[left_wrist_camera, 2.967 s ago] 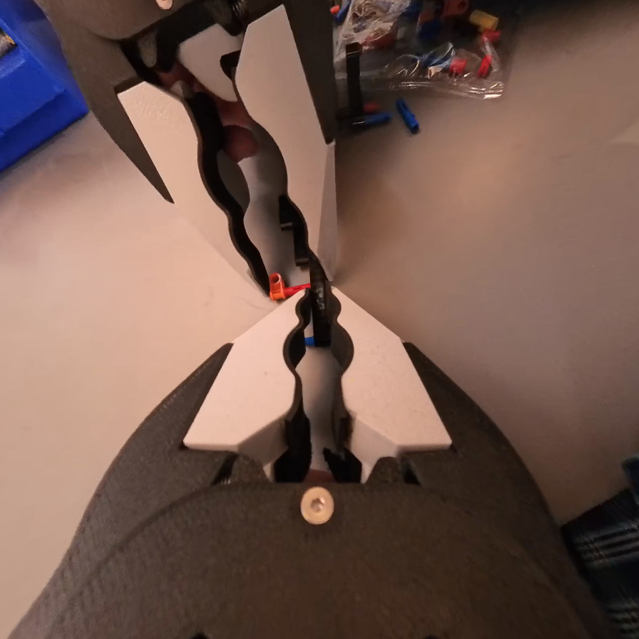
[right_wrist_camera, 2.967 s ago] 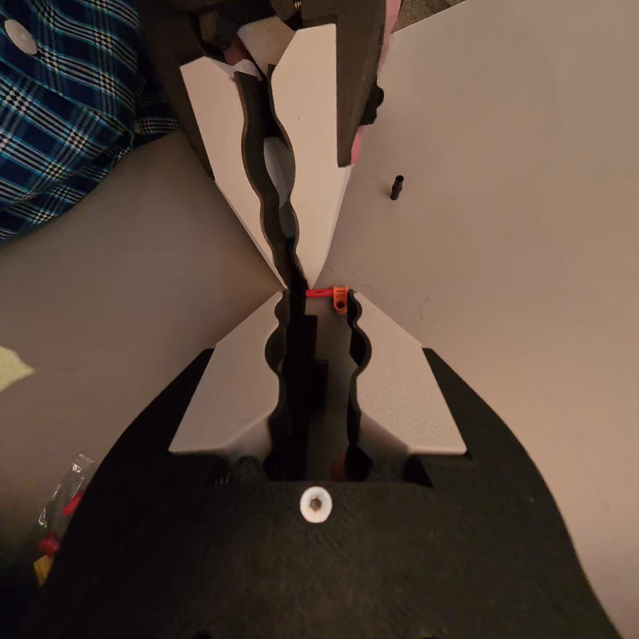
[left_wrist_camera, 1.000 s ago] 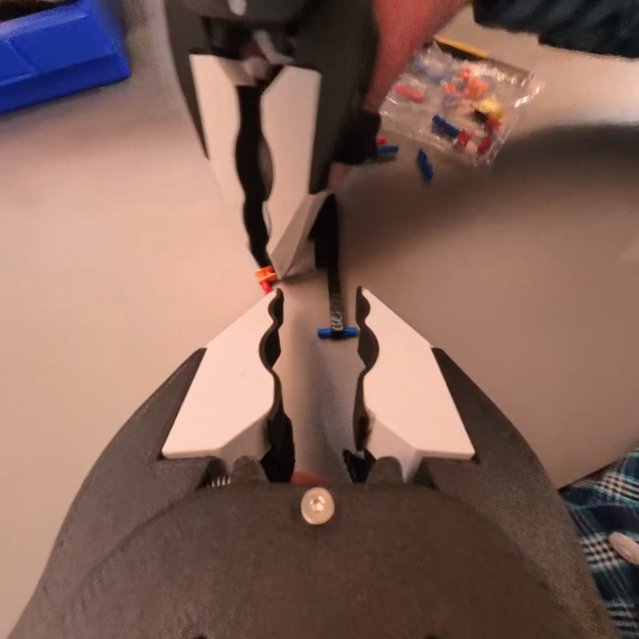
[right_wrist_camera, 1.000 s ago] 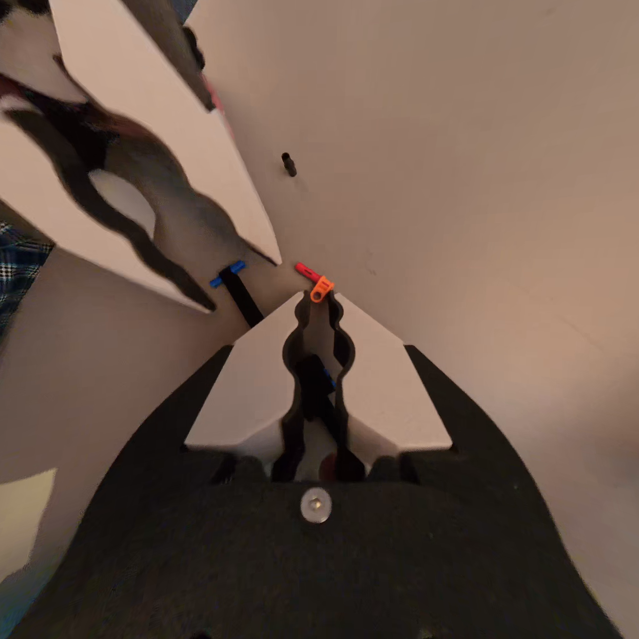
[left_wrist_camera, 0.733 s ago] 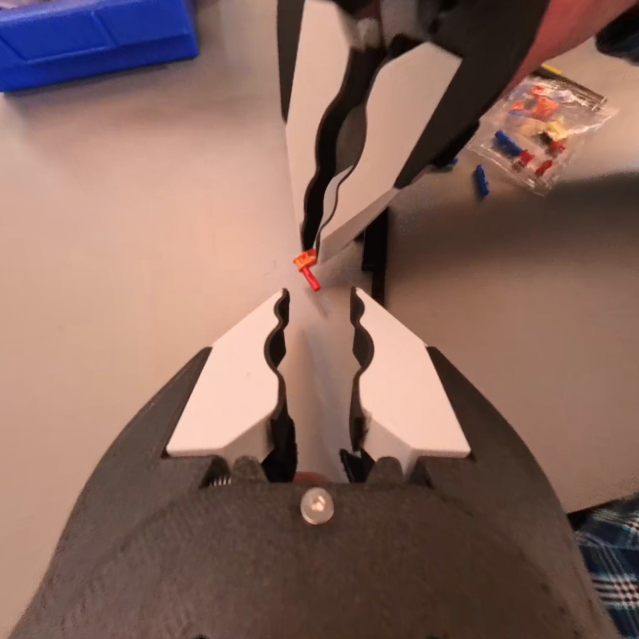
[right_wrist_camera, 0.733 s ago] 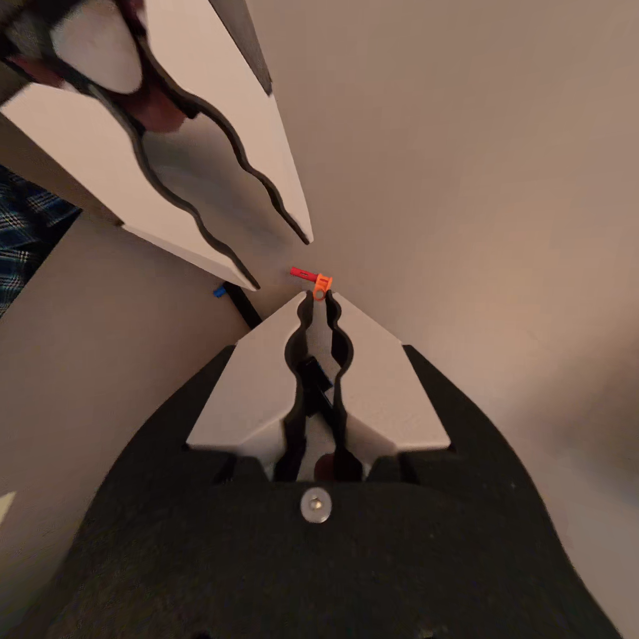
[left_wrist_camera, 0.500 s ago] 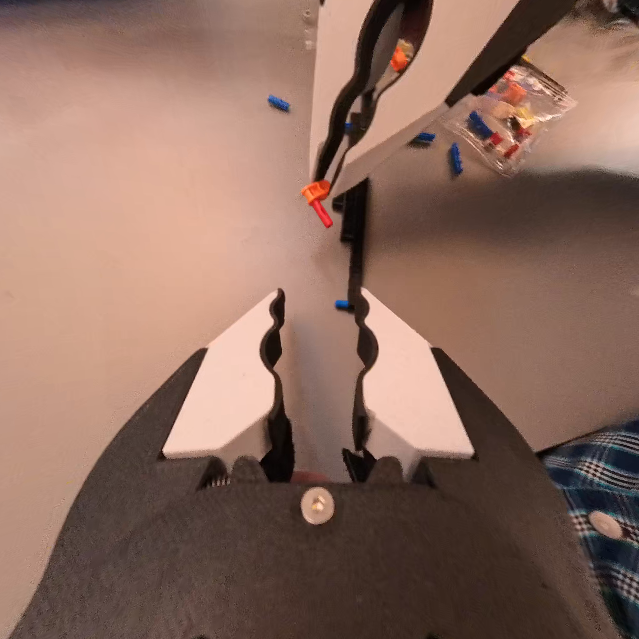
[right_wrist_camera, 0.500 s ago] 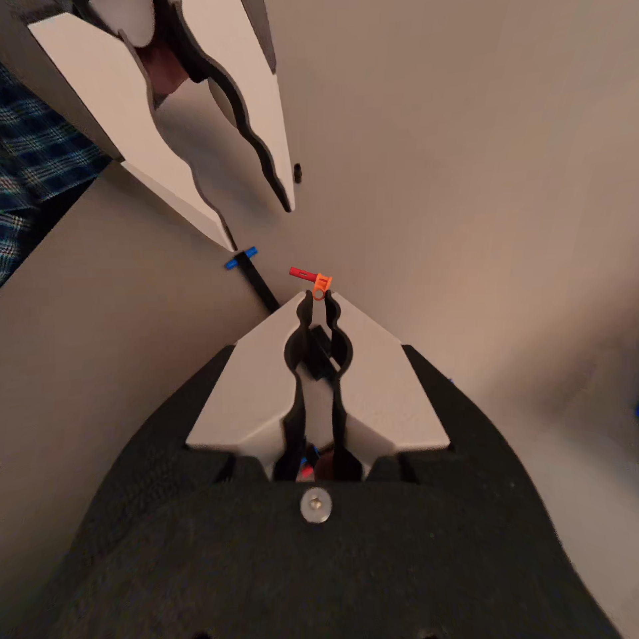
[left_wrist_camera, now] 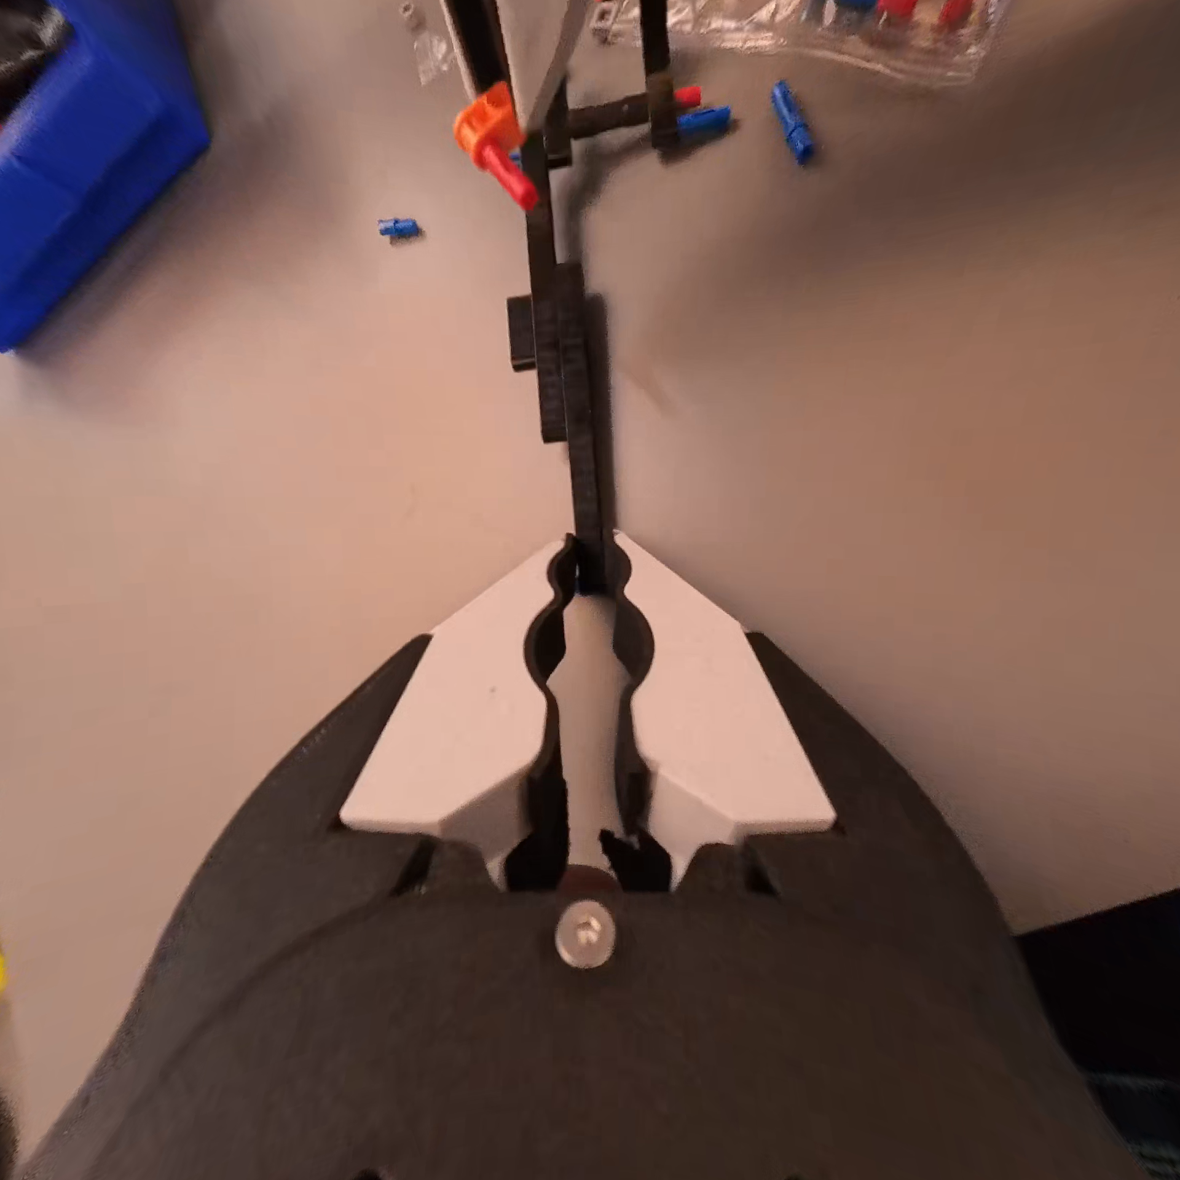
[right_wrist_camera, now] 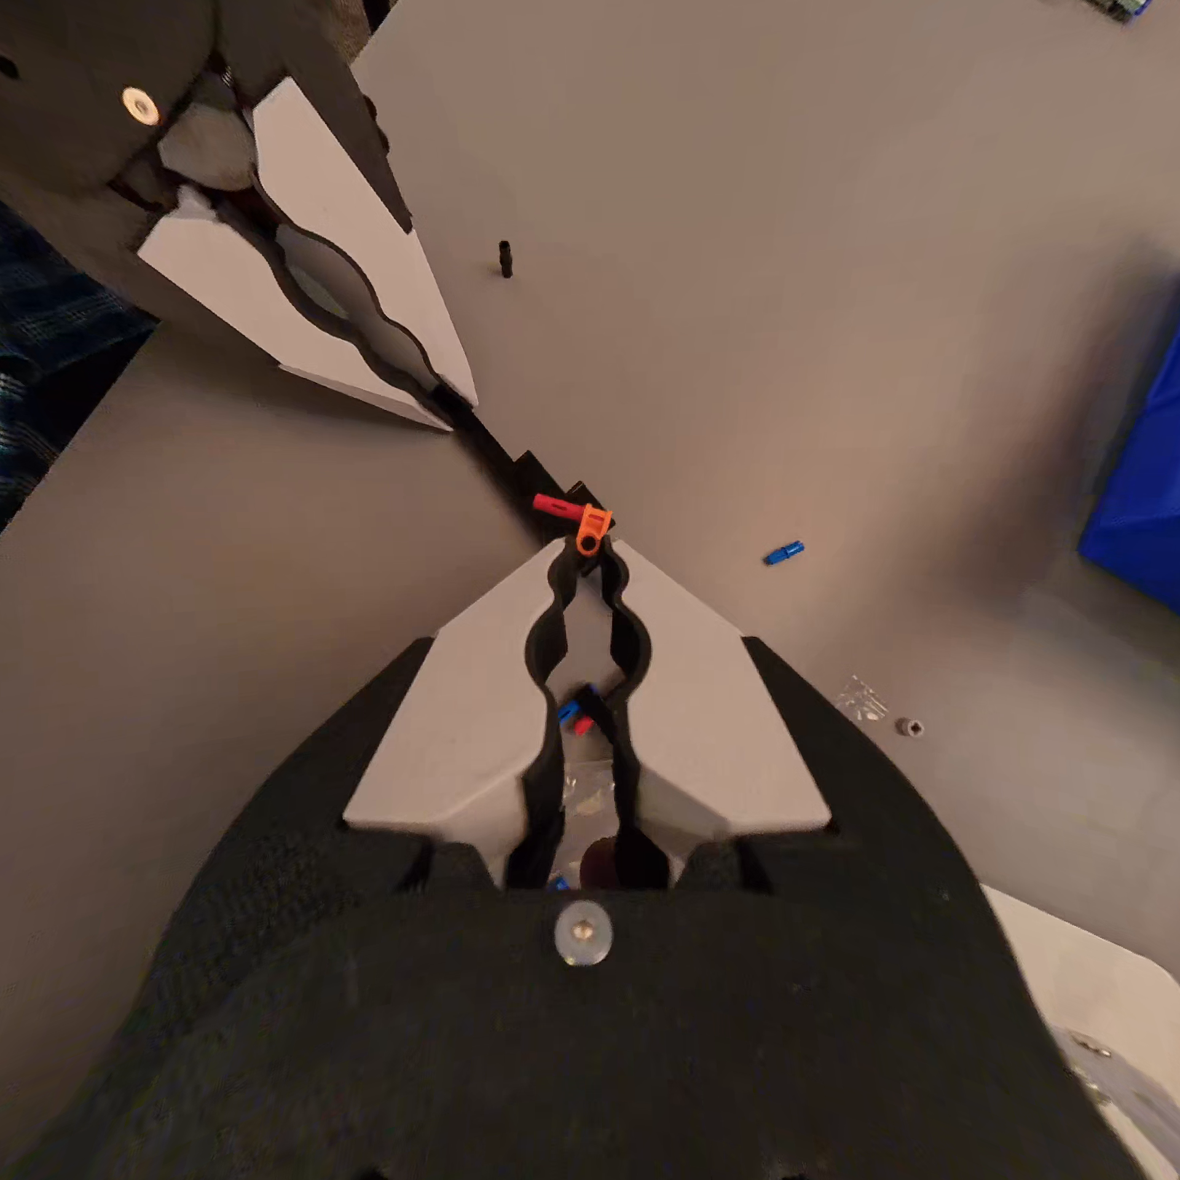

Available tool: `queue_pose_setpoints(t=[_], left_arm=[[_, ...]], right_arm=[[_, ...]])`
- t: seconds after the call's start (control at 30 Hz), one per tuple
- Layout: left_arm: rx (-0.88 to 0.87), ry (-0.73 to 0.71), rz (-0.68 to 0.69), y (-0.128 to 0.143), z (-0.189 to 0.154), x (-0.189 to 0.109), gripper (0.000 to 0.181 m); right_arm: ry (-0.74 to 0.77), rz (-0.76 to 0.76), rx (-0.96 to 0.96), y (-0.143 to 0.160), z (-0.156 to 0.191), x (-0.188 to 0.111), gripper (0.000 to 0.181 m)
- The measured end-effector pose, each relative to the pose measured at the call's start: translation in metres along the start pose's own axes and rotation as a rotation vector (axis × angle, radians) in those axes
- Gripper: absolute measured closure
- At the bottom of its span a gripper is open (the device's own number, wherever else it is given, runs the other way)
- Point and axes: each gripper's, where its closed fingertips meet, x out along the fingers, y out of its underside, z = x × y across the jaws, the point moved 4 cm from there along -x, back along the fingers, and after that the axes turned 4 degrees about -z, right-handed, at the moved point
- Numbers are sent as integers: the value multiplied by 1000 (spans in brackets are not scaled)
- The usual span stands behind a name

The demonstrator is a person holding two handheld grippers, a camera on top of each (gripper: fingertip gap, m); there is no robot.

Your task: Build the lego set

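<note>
So here's where we're at. Our left gripper (left_wrist_camera: pixel 590 552) has its jaws pinched on the near end of the black lego frame (left_wrist_camera: pixel 568 357), a long thin stack of black beams that runs straight away from the tips over the grey table (left_wrist_camera: pixel 255 511). From the other side you can see the same gripper (right_wrist_camera: pixel 447 408) clamped on that end of the frame (right_wrist_camera: pixel 504 466).

Our right gripper (right_wrist_camera: pixel 587 549) is squeezed down on a little orange connector (right_wrist_camera: pixel 590 527) right at its tips, with a red pin (right_wrist_camera: pixel 555 504) sticking out sideways from it. In the left wrist view that connector (left_wrist_camera: pixel 485 121) and pin (left_wrist_camera: pixel 511 175) sit up against the far part of the frame, overlapping one beam, but we can't tell if the pin is actually touching it or just in front of it.

Farther along, the frame has a crossbar with a red and a blue pin poking out of its end (left_wrist_camera: pixel 696 112).

Loose bits on the table: a blue pin (left_wrist_camera: pixel 397 228) off to the left of the frame, another blue pin (left_wrist_camera: pixel 792 124) to the right, and a small black pin (right_wrist_camera: pixel 505 258) lying by itself. There's a clear bag of parts (left_wrist_camera: pixel 894 32) at the far edge and a blue bin (left_wrist_camera: pixel 76 191) on the left. A small grey bush (right_wrist_camera: pixel 908 727) sits near the right gripper too.
</note>
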Motion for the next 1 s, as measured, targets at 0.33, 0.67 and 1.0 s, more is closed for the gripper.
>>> queue_pose_setpoints(t=[0.33,0.67,1.0], left_arm=[[266,-114,-48,2,-5,-3,174],[284,-100,-54,2,-3,-2,174],[244,-50,-60,3,1,0,174]], right_arm=[[-1,97,-372,-26,22,40,178],[-200,186,-495,-25,15,59,178],[-349,228,-542,-22,10,68,178]])
